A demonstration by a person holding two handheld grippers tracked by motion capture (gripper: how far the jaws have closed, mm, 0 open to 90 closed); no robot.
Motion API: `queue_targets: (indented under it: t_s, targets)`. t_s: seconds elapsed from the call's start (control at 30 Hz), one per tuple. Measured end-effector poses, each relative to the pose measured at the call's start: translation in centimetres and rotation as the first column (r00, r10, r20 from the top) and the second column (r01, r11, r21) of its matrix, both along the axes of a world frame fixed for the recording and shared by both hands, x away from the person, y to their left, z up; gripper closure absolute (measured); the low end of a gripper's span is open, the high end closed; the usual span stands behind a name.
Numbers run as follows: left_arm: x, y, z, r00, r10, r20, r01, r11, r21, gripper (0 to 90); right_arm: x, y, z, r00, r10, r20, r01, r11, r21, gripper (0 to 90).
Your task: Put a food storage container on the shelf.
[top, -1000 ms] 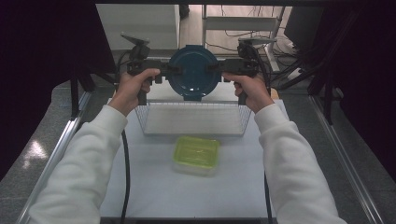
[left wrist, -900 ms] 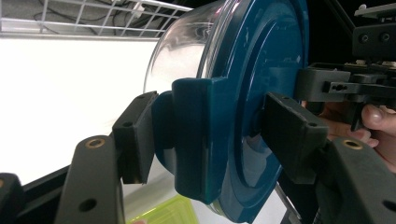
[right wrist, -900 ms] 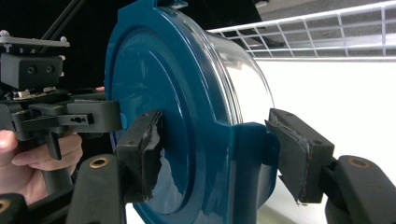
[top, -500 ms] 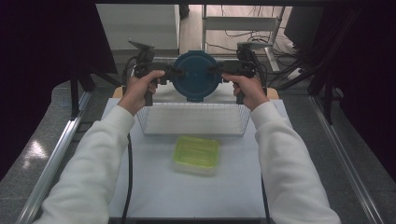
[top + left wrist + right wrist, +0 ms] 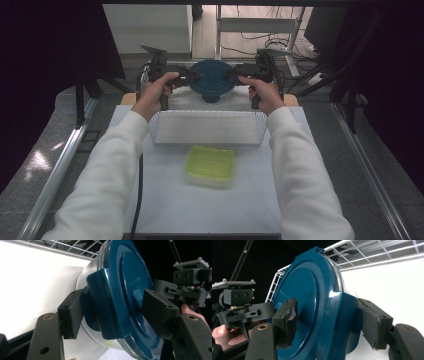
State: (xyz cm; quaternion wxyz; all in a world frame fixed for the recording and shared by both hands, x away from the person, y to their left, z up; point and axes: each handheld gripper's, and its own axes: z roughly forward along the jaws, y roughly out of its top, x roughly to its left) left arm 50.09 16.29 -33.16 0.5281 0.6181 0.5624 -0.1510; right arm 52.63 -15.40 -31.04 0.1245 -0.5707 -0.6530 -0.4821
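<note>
Both forearms stretched straight out toward the table's far edge, left gripper (image 5: 186, 77) and right gripper (image 5: 239, 74) each clamped on a side latch of the round blue-lidded container (image 5: 212, 79), held up past the wire basket (image 5: 207, 127), green-lidded box (image 5: 210, 165) sat mid-table (image 5: 165, 200)

From my remote seat I see a white table (image 5: 165, 200), grey speckled floor (image 5: 30, 170) either side, metal rails (image 5: 55, 175) along its edges, dark curtains (image 5: 45, 45) left and right, a white cabinet (image 5: 150, 25) beyond, cables (image 5: 255, 37) trailing on pale flooring.
</note>
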Motion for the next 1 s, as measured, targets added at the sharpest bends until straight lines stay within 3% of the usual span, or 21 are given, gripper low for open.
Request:
queue_targets:
  t_s: [0.37,0.53,0.57,0.6,0.63,0.77,0.8,0.93,1.0]
  targets:
    - [0.5,0.0,-0.3,0.9997,0.025,0.007,-0.025,0.9996,-0.014,34.9,0.0,0.0,-0.3,0.9998,-0.017,-0.015,0.017,1.0,0.008,34.7]
    - [0.3,-0.1,-0.2,0.9995,0.022,0.023,-0.022,0.9997,0.008,33.6,-0.1,0.1,-0.3,0.9998,-0.018,-0.002,0.018,1.0,0.005,32.9]
    - [0.1,-0.1,-0.1,0.9986,0.028,0.045,-0.029,0.9993,0.024,32.8,-0.2,0.2,-0.2,0.9998,-0.011,0.015,0.011,1.0,-0.01,31.3]
    - [-0.1,-0.1,0.1,0.9969,0.043,0.067,-0.046,0.9976,0.051,29.4,-0.6,0.4,0.2,0.9965,-0.027,0.079,0.032,0.998,-0.06,25.5]
    - [-0.3,0.0,0.2,0.9948,0.053,0.087,-0.059,0.9957,0.071,29.4,-0.6,0.4,0.2,0.9965,-0.027,0.079,0.032,0.998,-0.06,25.5]
    - [-1.0,0.5,0.6,0.9903,0.051,0.129,-0.064,0.9935,0.095,19.4,-1.5,0.3,1.2,0.9857,-0.037,0.165,0.057,0.992,-0.116,14.7]
    - [-1.3,0.6,0.8,0.9877,0.045,0.15,-0.062,0.9914,0.115,18.7,-2.0,0.1,1.6,0.9784,-0.035,0.204,0.063,0.989,-0.132,13.9]
    - [-3.1,0.9,1.5,0.9728,0.03,0.23,-0.076,0.9776,0.196,20.2,-2.9,-0.3,2.1,0.9682,-0.021,0.249,0.058,0.988,-0.141,13.8]
    - [-4.0,1.2,1.6,0.9666,0.036,0.254,-0.092,0.9731,0.211,21.1,-3.7,-0.5,2.4,0.9608,-0.001,0.277,0.045,0.987,-0.152,13.8]
